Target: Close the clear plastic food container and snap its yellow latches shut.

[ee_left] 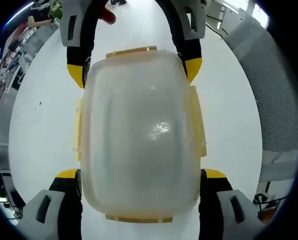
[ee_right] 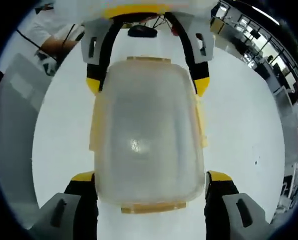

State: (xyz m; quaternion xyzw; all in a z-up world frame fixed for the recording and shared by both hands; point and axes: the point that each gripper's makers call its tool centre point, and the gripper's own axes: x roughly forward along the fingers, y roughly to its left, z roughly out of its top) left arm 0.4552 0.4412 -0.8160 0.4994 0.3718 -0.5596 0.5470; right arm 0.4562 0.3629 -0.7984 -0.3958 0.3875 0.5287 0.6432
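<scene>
The container (ee_left: 138,135) sits on a white table (ee_left: 33,125) between the two grippers, which face each other from opposite ends; I take it that's so each can work the latches at its own end while the other steadies the box.

In the left gripper view, the left gripper (ee_left: 141,175) has its jaws wide apart, one on each side of the near end, the yellow tips just beside the walls; I can't tell whether they touch. The lid looks seated on the box, frosted and domed. A yellow latch (ee_left: 138,218) lies at the near end between the jaws, another (ee_left: 131,51) at the far end, and two more run along the long sides (ee_left: 198,125). Whether any is snapped down I can't tell.

In the right gripper view, the right gripper (ee_right: 151,176) mirrors this: jaws spread, straddling its near end, with a latch (ee_right: 153,206) between them. Each gripper appears at the far end of the other's view, likewise open around the box.
</scene>
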